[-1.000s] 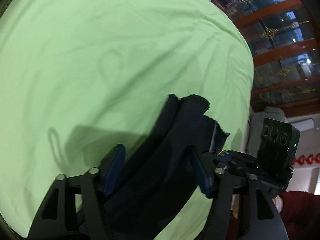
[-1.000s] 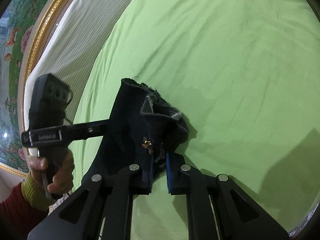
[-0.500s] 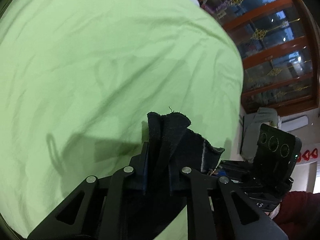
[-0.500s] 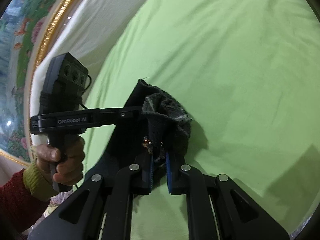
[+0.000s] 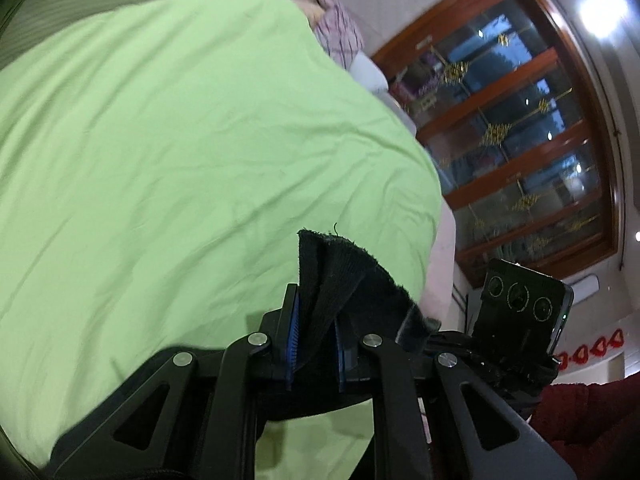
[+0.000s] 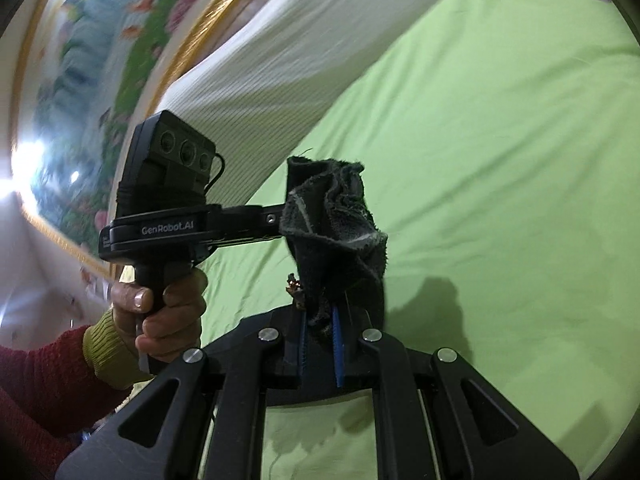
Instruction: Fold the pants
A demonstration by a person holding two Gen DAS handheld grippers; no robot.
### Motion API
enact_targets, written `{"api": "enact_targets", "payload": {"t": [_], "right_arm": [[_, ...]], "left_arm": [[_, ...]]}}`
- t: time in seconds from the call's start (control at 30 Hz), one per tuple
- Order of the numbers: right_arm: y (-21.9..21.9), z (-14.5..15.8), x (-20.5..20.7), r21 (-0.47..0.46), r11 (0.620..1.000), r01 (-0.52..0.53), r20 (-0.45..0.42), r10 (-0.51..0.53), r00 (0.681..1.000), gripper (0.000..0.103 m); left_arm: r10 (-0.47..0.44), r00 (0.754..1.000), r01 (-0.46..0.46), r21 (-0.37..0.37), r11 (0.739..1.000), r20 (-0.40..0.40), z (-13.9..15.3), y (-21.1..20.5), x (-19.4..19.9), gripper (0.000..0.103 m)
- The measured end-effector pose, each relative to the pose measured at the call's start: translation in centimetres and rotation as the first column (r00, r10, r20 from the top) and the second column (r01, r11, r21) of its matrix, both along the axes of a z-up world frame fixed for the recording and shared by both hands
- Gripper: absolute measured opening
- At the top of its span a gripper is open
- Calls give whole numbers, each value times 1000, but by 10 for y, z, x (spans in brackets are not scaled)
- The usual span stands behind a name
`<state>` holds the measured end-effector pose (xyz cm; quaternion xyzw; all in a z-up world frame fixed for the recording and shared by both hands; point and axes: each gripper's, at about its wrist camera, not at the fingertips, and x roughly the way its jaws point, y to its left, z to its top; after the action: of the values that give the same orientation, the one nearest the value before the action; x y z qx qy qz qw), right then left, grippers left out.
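The dark pants (image 5: pixel 340 276) stick up in a bunch between the blue pads of my left gripper (image 5: pixel 316 344), which is shut on them. In the right wrist view the same dark pants (image 6: pixel 336 224), with a frayed edge and a small metal fastener, stand up from my right gripper (image 6: pixel 320 340), also shut on them. Both grippers hold the cloth lifted above the green bed sheet (image 5: pixel 180 152). The other gripper's body shows in each view, the right one (image 5: pixel 520 308) and the left one (image 6: pixel 168 200). The rest of the pants hangs hidden below the grippers.
The green sheet (image 6: pixel 500 160) covers the bed. A white striped headboard cushion (image 6: pixel 280 60) and a gold-framed painting (image 6: pixel 100 60) lie beyond. A wooden glass cabinet (image 5: pixel 520 140) and a plaid pillow (image 5: pixel 340 32) stand past the bed's far edge.
My left gripper closed on the pants a second ago. Both grippers have since lifted and tilted upward with the cloth, so more of the room shows.
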<state>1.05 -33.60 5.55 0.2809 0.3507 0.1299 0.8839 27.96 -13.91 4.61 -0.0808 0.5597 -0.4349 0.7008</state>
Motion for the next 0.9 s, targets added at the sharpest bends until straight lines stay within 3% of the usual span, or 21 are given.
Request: {"api": "enact_targets", "payload": {"t": [0.17, 0.33, 0.6, 0.9], "right_arm": [[38, 3, 11, -42, 996, -84, -4, 83, 997, 12], [70, -9, 22, -84, 983, -160, -43, 157, 987, 12], [113, -36, 38, -132, 951, -280, -124, 265, 956, 13], [152, -66, 65, -175, 914, -366, -223, 325, 919, 15]], "left_arm": [[73, 997, -73, -21, 997, 20, 9, 35, -19, 13], [168, 986, -168, -51, 984, -9, -1, 63, -34, 11], [308, 950, -310, -43, 950, -56, -33, 116, -54, 10], [435, 892, -440, -12, 898, -125, -72, 153, -67, 10]]}}
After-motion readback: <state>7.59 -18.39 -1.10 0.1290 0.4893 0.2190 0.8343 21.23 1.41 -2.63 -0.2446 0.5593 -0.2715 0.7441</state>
